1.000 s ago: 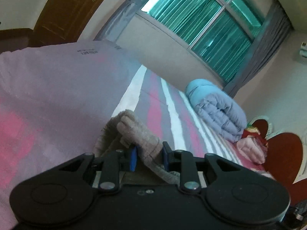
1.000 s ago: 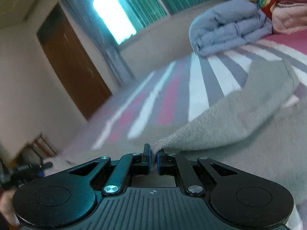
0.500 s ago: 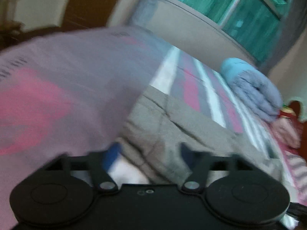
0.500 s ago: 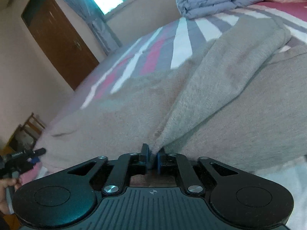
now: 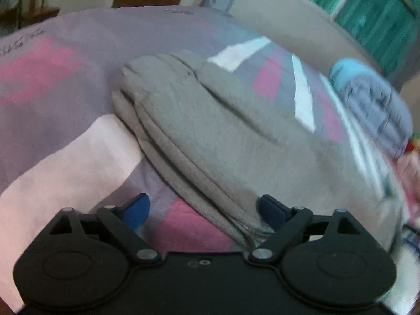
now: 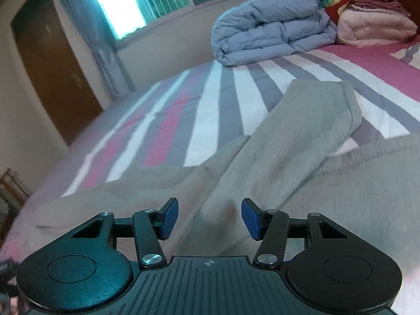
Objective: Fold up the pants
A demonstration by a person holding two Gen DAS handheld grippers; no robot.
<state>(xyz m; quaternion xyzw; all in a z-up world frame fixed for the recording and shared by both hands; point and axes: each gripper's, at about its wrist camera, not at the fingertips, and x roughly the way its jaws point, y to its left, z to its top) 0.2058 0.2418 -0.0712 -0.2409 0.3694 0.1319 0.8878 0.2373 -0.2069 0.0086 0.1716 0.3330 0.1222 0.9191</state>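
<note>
Left tool (image 5: pixel 203 211) jaws just opening, pants (image 5: pixel 223 141) edge lying between

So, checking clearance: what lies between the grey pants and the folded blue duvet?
In the right wrist view, only bare striped bedsheet separates pants from duvet.

We see our right claw (image 6: pixel 210 216) with its blue pads apart, jaws just opening, above the grey pants (image 6: pixel 302 152) spread on the striped bed (image 6: pixel 210 99). A folded blue duvet (image 6: pixel 273 29) lies beyond.
</note>
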